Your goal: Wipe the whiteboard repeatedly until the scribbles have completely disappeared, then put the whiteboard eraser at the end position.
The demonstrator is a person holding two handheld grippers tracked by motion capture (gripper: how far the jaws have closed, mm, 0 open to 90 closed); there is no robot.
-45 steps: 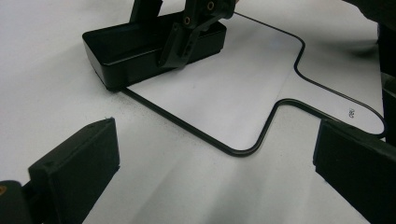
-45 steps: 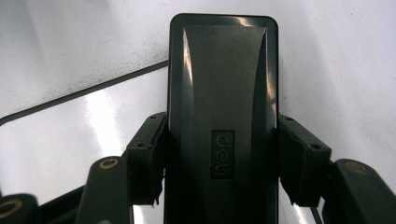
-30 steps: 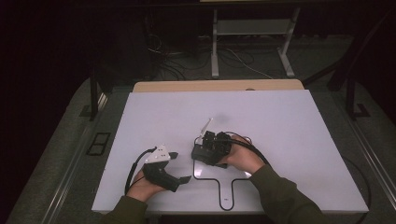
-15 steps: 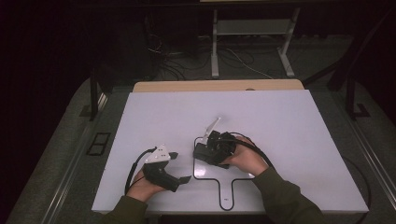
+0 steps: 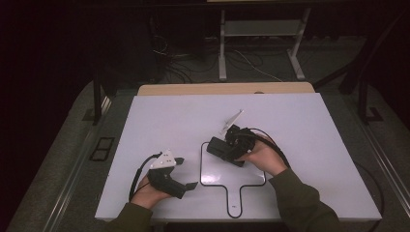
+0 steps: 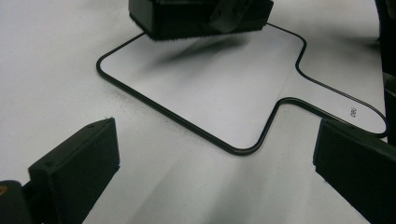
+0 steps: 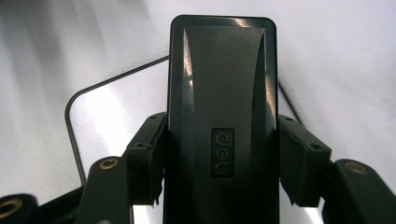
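Near the tabletop's [image 5: 159, 116] front edge, left of centre, the left gripper [image 5: 186, 173] rests with its fingers [image 6: 74, 163] spread wide and empty. Right of it lies the small whiteboard [image 5: 232, 171], handle toward the front edge. Over its far left corner the right gripper [image 5: 220, 149] clamps the black eraser [image 7: 222, 116] by its sides. Nothing pins the board, so a hard wipe could slide it.
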